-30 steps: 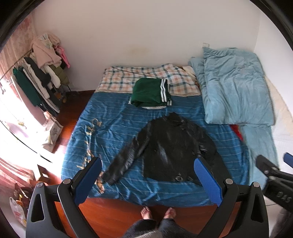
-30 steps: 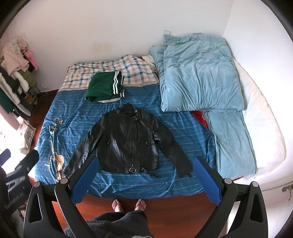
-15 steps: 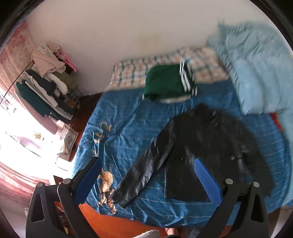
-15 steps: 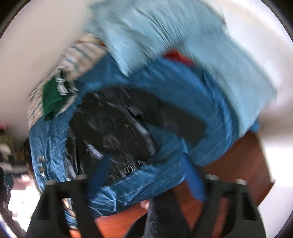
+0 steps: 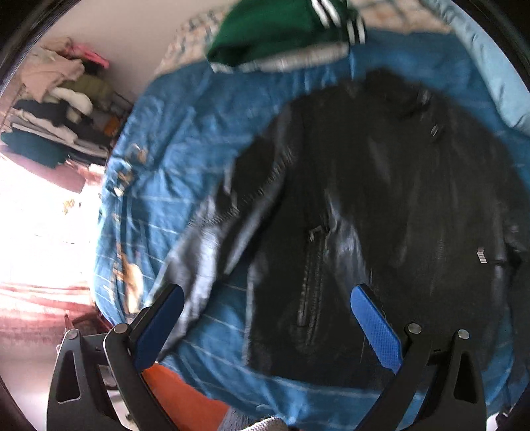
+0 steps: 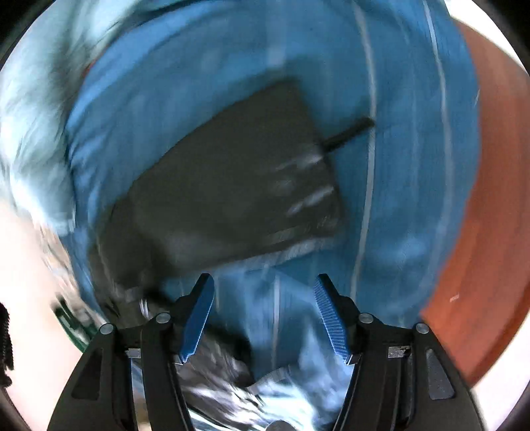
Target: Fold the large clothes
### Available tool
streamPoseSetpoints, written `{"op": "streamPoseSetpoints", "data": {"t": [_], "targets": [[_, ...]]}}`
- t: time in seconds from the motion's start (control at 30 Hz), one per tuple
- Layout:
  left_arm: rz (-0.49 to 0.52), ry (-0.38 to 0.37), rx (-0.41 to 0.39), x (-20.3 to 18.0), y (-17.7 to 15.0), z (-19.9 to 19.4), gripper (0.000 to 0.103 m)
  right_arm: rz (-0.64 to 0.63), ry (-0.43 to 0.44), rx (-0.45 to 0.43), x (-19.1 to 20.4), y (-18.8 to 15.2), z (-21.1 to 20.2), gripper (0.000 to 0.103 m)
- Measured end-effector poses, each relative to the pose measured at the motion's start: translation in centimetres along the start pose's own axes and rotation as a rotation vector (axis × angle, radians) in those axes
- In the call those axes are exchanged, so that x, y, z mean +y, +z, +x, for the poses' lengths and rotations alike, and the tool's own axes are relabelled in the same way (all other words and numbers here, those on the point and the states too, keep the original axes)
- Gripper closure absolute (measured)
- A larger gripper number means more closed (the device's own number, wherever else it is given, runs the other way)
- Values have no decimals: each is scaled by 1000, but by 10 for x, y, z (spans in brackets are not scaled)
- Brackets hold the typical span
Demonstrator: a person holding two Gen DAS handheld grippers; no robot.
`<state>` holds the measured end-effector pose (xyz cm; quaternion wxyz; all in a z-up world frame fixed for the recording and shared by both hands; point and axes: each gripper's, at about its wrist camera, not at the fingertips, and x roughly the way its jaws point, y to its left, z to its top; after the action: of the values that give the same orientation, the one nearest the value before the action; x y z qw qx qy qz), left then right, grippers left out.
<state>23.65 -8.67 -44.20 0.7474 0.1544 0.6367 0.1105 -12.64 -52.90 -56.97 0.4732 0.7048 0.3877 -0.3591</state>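
A black leather jacket (image 5: pixel 381 205) lies spread flat on the blue striped bedspread (image 5: pixel 179 179). In the left wrist view my left gripper (image 5: pixel 265 318) is open and empty, low over the jacket's lower left part, with its left sleeve (image 5: pixel 205 245) running toward the left fingertip. In the blurred right wrist view my right gripper (image 6: pixel 265 315) is open and empty, close above the bedspread (image 6: pixel 397 165), just short of the end of the jacket's right sleeve (image 6: pixel 238 185).
A folded green garment with white stripes (image 5: pixel 281 30) lies at the bed's far end. A loaded clothes rack (image 5: pixel 56 109) stands at the left. A light blue duvet (image 6: pixel 36 109) lies beside the jacket. The wooden floor (image 6: pixel 480 232) borders the bed's edge.
Both grippers have dropped from high above the bed to close over the jacket, the left toward its left side, the right swinging round to its right sleeve. The right jaws have narrowed somewhat.
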Motion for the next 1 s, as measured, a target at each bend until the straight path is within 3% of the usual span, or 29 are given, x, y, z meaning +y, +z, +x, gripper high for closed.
{"op": "streamPoseSetpoints", "data": {"t": [0.17,0.23,0.27,0.4,0.47,0.53,0.67,0.8,0.93,1.0], "targets": [[36,10,37,-32,13,52,0,183,98,-94,-18,18,17,38],[72,8,28,-45,17,61,0,178,50,-150,-9,15,13,56],[91,0,17,-52,20,64,0,149,48,-165,0,12,7,76],[155,-31,-23,-72,26,62,0,30,35,-281,37,8,-35,83],[183,-45,-46,-81,27,58,0,-1,48,-371,51,17,-62,84],[202,-71,-63,-88,29,55,0,-37,58,-407,61,31,-74,84],[253,-100,-70,-109,27,56,0,-80,53,-286,55,63,-53,72],[276,-112,-53,-124,22,63,0,27,185,-172,21,69,-20,53],[279,-114,-35,-132,21,72,0,100,342,-172,5,69,6,53],[272,-113,-29,-134,21,77,0,82,347,-199,11,71,12,52]]}}
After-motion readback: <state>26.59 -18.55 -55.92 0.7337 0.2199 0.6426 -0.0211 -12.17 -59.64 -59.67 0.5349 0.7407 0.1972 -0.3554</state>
